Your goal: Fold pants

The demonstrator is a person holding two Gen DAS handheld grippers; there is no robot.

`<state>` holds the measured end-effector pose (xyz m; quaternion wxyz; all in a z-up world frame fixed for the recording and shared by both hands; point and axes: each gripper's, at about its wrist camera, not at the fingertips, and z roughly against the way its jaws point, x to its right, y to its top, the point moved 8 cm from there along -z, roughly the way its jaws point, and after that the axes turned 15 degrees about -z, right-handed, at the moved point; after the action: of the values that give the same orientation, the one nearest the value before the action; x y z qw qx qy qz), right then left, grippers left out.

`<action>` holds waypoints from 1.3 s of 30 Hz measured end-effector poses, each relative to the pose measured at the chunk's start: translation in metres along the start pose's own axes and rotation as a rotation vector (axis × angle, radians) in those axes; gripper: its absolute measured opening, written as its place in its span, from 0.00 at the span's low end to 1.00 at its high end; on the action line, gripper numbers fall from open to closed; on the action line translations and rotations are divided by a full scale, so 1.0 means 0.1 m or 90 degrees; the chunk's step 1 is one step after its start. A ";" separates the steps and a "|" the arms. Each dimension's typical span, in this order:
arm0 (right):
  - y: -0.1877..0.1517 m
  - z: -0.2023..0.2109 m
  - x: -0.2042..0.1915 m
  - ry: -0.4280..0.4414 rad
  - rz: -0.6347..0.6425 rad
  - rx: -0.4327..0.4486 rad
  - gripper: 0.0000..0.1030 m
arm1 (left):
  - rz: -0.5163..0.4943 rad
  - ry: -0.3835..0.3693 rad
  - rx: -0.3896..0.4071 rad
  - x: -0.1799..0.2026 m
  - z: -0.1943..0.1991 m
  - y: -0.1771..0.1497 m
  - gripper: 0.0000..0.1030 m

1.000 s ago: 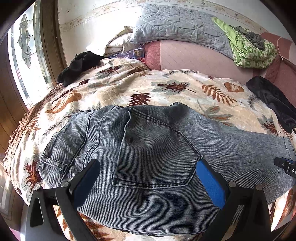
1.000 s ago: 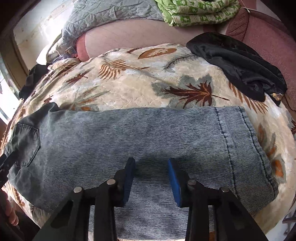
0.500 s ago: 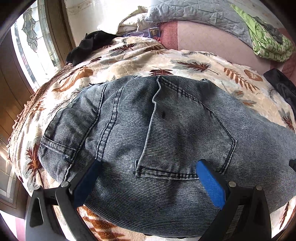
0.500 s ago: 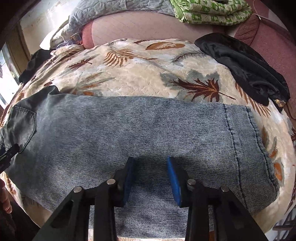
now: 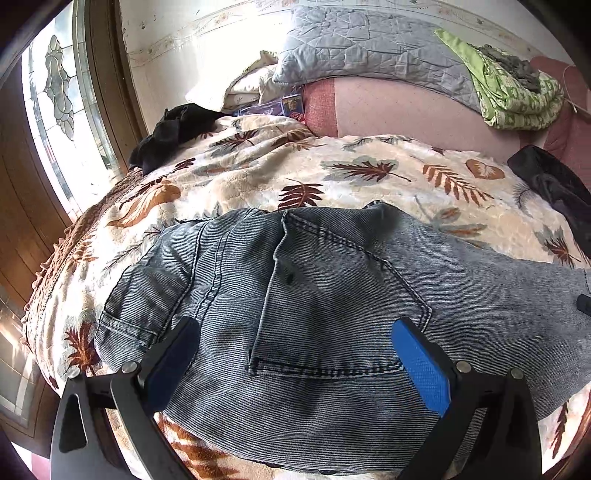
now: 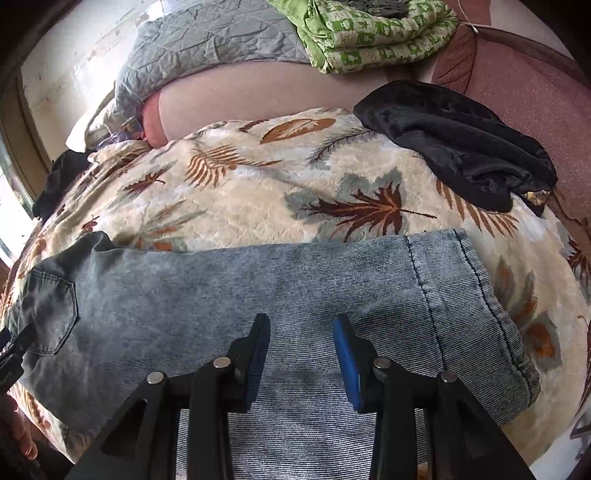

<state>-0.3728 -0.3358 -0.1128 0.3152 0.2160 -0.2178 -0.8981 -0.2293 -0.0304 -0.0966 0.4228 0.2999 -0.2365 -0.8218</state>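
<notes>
Leaf-print blanket [image 5: 258, 177] is covering the bed; jeans [image 5: 332, 288] are lying across it, filling the lower half of both views, back pocket [image 5: 343, 306] up, leg hem [image 6: 480, 295] at right of the right view. Left gripper [image 5: 295, 354] is hanging wide open over the pocket, grasping nothing. Right gripper [image 6: 301, 350] is sitting half-open above the leg, nothing pinched. Judgement: grab both layers at the edges w/ each gripper, keeping seams aligned before folding.

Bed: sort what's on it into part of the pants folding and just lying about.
Job: jeans, left gripper, right gripper.

Lying about: black garment, green blanket, grey quilt, dark clothes by the window.
</notes>
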 end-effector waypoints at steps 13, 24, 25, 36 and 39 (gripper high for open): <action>-0.14 -0.18 -0.37 0.002 0.069 -0.018 0.38 | -0.039 -0.052 -0.016 0.35 0.03 -0.05 1.00; -0.25 -0.34 -0.41 -0.015 0.089 -0.056 0.38 | -0.082 -0.033 -0.060 0.49 -0.15 -0.13 1.00; -0.25 -0.35 -0.41 -0.013 0.087 -0.057 0.38 | -0.085 -0.032 -0.067 0.50 -0.18 -0.14 1.00; -0.29 -0.31 -0.38 0.001 0.100 -0.063 0.38 | -0.106 0.002 -0.064 0.55 -0.22 -0.16 1.00; -0.27 -0.29 -0.38 0.004 0.093 -0.065 0.38 | -0.106 0.002 -0.058 0.55 -0.19 -0.14 1.00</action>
<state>-0.3434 -0.2987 -0.1416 0.3914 0.1863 -0.1856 -0.8819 -0.2488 -0.0715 -0.1352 0.3669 0.3004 -0.1721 -0.8635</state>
